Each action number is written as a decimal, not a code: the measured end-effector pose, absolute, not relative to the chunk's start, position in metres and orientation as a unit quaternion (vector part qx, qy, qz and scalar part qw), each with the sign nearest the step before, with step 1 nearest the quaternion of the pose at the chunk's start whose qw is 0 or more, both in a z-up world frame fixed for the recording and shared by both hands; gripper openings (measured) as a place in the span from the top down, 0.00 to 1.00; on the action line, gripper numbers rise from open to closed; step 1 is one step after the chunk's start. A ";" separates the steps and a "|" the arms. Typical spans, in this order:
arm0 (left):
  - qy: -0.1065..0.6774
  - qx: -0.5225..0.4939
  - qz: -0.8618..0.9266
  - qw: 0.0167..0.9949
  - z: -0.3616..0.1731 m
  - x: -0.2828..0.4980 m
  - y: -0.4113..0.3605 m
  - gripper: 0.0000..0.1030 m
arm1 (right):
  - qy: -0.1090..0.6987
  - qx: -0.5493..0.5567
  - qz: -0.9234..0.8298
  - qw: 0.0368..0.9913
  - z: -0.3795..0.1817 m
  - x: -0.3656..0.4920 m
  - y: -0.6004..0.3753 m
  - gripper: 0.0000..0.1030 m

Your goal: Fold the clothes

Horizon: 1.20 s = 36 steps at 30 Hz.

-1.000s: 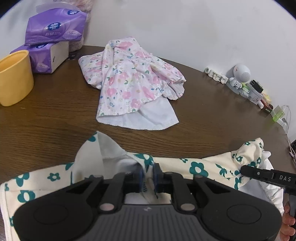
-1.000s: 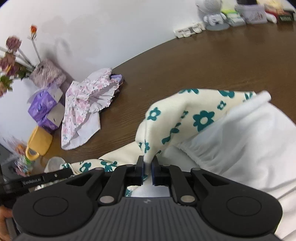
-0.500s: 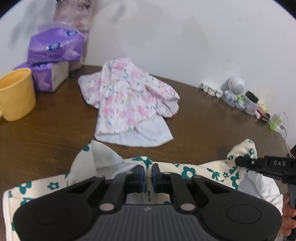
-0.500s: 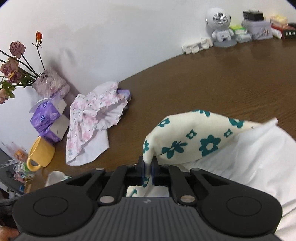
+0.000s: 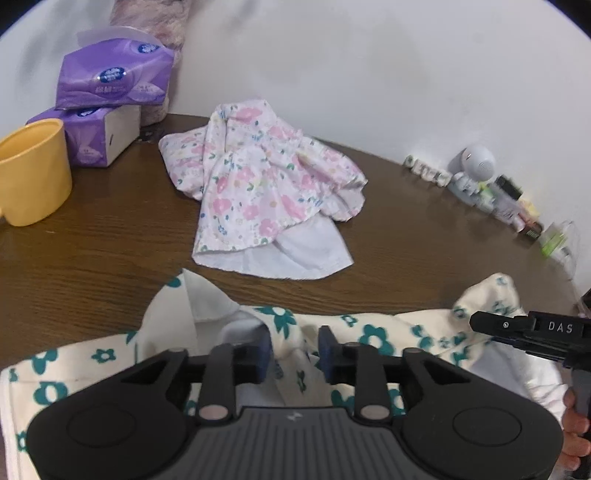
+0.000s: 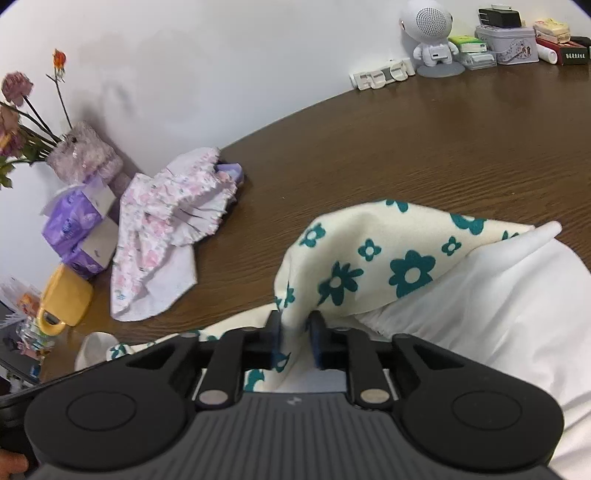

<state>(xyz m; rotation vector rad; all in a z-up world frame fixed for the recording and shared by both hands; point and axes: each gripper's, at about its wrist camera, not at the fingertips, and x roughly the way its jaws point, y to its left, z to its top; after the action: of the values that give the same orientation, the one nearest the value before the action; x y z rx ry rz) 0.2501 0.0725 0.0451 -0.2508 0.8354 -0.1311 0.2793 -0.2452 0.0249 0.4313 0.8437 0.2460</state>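
Note:
A cream garment with teal flowers (image 5: 369, 334) lies bunched along the near side of the brown table (image 5: 92, 258). My left gripper (image 5: 294, 350) is over its middle. Its jaws are opening, and a loose fold stands between the blue pads without being pressed. My right gripper (image 6: 295, 332) is at the garment's (image 6: 369, 251) other end, beside the white lining (image 6: 480, 314). Its jaws are opening too, with a raised ridge of cloth still in the gap. A second garment with pink flowers (image 5: 258, 192) lies crumpled farther back.
A yellow mug (image 5: 29, 177) and purple tissue packs (image 5: 110, 81) stand at the back left, next to a fuzzy vase of flowers (image 6: 85, 155). A small white robot figure (image 6: 432, 33) and boxes line the wall at the right. A hand (image 5: 576, 424) shows at the right edge.
Both pairs of jaws pinched tight on the flowered cloth half a second ago and have now spread apart, slackening their hold. Neither hand has shifted much.

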 end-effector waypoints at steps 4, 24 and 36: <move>0.387 -0.092 -0.051 0.916 0.065 0.227 0.084 0.65 | 0.391 0.184 0.136 0.891 0.044 0.259 -0.249 0.71; 0.412 0.057 0.035 0.909 0.036 0.212 0.093 0.94 | 0.392 0.107 0.154 0.900 0.016 0.226 -0.224 0.68; 0.391 0.011 0.075 0.917 0.045 0.228 0.129 0.94 | 0.359 0.037 0.155 0.920 0.012 0.211 -0.209 0.67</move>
<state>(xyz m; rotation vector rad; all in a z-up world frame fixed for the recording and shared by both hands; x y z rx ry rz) 0.2284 0.1291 0.0454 0.0235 0.8036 0.1552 0.2109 -0.2085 0.0119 0.0755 0.7375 0.3185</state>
